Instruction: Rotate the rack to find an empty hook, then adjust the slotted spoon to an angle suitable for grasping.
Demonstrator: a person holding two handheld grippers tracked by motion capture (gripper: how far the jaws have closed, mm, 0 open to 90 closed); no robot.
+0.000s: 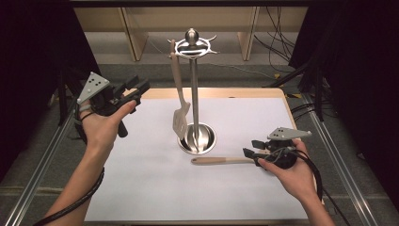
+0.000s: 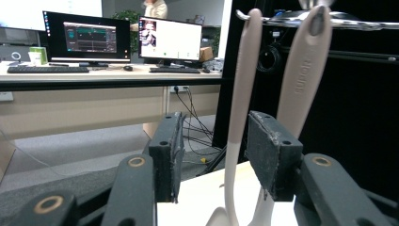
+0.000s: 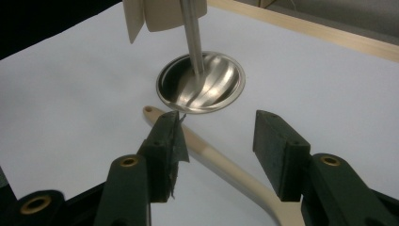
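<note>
Jaws of the left gripper (image 1: 136,89) are standing wide apart and gripping nothing; in the left gripper view they are framing, without touching, two pale handles hanging farther off from the ring of the utensil stand (image 1: 194,94). That gripper is being held above the tabletop's far left corner, with the person's left hand (image 1: 101,125) wrapping its body. Jaws of the right gripper (image 1: 251,148) are also standing apart and not clamping; in the right gripper view (image 3: 216,146) the beige handle of the loose utensil (image 1: 221,160) is passing diagonally through the gap between them. Whether the left pad is brushing that handle cannot be told. The loose utensil is lying flat on the white sheet (image 1: 150,188) covering the tabletop, toward the near right area, with its handle tip pointing left and ending just in front of the stand's round steel base (image 3: 202,82). Its working end is sitting under the right gripper and cannot be made out. The right hand (image 1: 289,174) is holding its gripper low over the sheet near the right edge. The utensil stand is standing upright at about the middle of the tabletop, its steel pole rising to the ring of hooks. A slotted spatula (image 1: 180,120) is hanging from one hook, its blade reaching down just beside the pole and over the base.
</note>
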